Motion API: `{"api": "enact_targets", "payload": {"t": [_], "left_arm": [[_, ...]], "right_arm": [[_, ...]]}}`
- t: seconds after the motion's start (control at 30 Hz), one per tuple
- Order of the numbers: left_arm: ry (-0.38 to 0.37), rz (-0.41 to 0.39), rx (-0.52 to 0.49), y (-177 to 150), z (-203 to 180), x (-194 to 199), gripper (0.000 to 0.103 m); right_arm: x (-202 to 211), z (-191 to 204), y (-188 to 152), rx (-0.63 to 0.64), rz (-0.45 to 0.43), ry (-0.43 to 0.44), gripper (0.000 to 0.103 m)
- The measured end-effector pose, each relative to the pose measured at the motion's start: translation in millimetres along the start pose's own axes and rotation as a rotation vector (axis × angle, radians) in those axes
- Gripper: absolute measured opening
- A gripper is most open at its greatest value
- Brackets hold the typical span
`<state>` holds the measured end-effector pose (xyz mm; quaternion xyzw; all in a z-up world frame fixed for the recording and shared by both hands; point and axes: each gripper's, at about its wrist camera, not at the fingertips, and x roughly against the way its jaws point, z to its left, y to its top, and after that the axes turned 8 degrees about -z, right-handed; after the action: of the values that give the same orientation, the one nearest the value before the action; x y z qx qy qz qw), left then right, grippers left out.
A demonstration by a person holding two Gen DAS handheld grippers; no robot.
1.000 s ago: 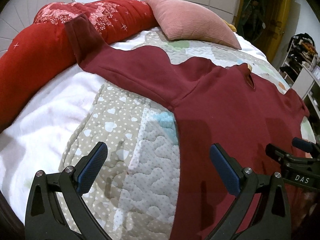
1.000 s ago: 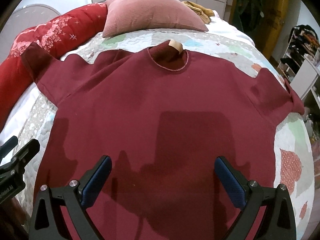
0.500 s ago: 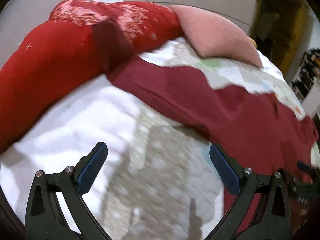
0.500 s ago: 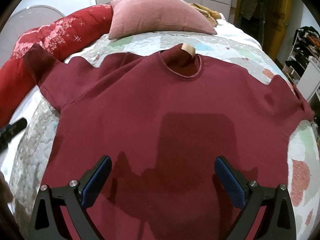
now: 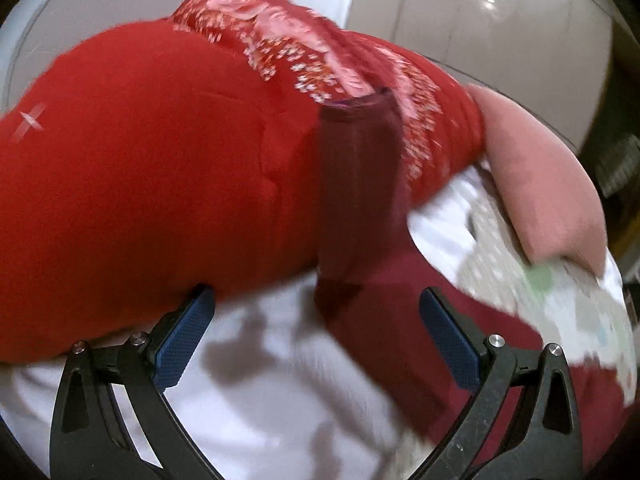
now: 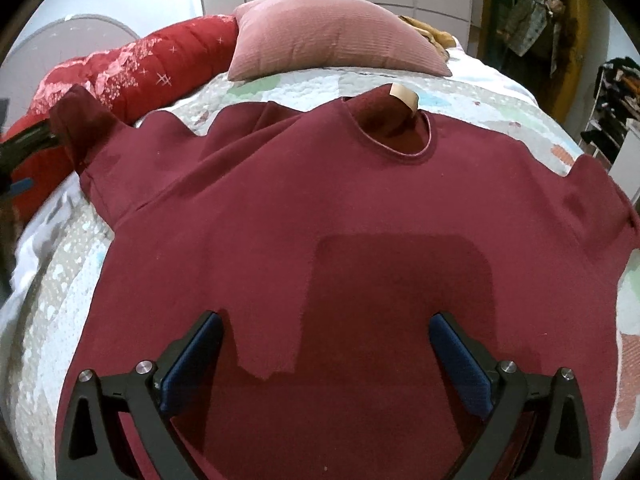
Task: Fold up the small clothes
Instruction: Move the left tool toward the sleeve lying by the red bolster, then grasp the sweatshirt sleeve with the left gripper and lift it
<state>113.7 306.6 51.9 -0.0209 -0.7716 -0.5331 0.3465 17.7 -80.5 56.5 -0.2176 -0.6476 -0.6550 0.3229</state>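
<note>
We see a maroon long-sleeved knit sweater [image 6: 320, 208] spread flat on the patchwork quilted bed [image 6: 52, 288], its tan neck label [image 6: 405, 95] too small to read. Its ribbed sleeve cuff [image 5: 360, 184] lies up against the long red floral bolster [image 5: 140, 168], near a pink ribbed cushion [image 6: 332, 40]. Our left hand-held gripper [image 5: 316, 340] hangs released before the cuff; our right hand-held gripper [image 6: 326, 360] hovers released over the sweater's body.
</note>
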Motion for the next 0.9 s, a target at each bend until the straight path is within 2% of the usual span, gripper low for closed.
{"api": "enact_targets", "payload": {"t": [0.13,0.17,0.23,0.27,0.33,0.37,0.47,0.5,0.53,0.6,0.7,0.73,0.87,0.9], "left_arm": [[-0.002,0.036,0.068,-3.8,-0.2,-33.3,0.102],[0.002,0.052,0.076,-5.7,-0.1,-41.2,0.098],[-0.034,0.1,0.116,-7.6,6.1,-55.4,0.058],[-0.071,0.138,0.14,-8.0,8.3,-61.5,0.023],[-0.107,0.153,0.165,-8.7,10.4,-61.8,0.016],[-0.135,0.143,0.153,-7.4,6.7,-54.3,0.006],[-0.23,0.112,0.077,-3.5,-14.4,-20.0,0.006],[-0.268,0.095,0.041,-1.6,-23.7,-5.8,0.006],[-0.311,0.079,0.004,1.3,-34.7,9.7,0.006],[-0.439,0.053,-0.047,6.4,-60.4,47.0,0.006],[-0.567,0.044,-0.144,0.7,-105.7,87.2,0.006],[-0.599,0.051,-0.162,-3.4,-117.7,94.4,0.006],[-0.716,0.136,-0.235,-47.7,-165.9,117.8,0.006],[-0.718,0.157,-0.255,-58.0,-173.8,119.7,0.006]], "right_arm": [[-0.7,-0.8,-0.7,-0.005,-0.008,0.006,0.103],[-1.2,-1.5,-0.6,-0.009,-0.008,0.011,0.103],[-1.0,-2.6,-1.2,-0.015,-0.011,0.016,0.103],[-0.9,-2.9,-1.7,-0.016,-0.013,0.018,0.103],[-0.3,-3.0,-2.0,-0.018,-0.015,0.021,0.103],[-0.2,-3.3,-2.0,-0.02,-0.017,0.023,0.103],[1.0,-5.1,-1.1,-0.032,-0.022,0.033,0.103],[2.5,-7.5,-0.2,-0.043,-0.026,0.041,0.1],[5.2,-11.3,1.2,-0.062,-0.03,0.042,0.096],[13.6,-21.9,5.4,-0.111,-0.035,0.051,0.076],[27.4,-45.6,13.0,-0.232,-0.027,0.12,0.076],[32.5,-52.4,14.7,-0.258,-0.026,0.118,0.076],[53.2,-62.5,18.7,-0.238,-0.044,0.084,0.076],[60.0,-64.8,19.2,-0.228,-0.055,0.067,0.076]]}}
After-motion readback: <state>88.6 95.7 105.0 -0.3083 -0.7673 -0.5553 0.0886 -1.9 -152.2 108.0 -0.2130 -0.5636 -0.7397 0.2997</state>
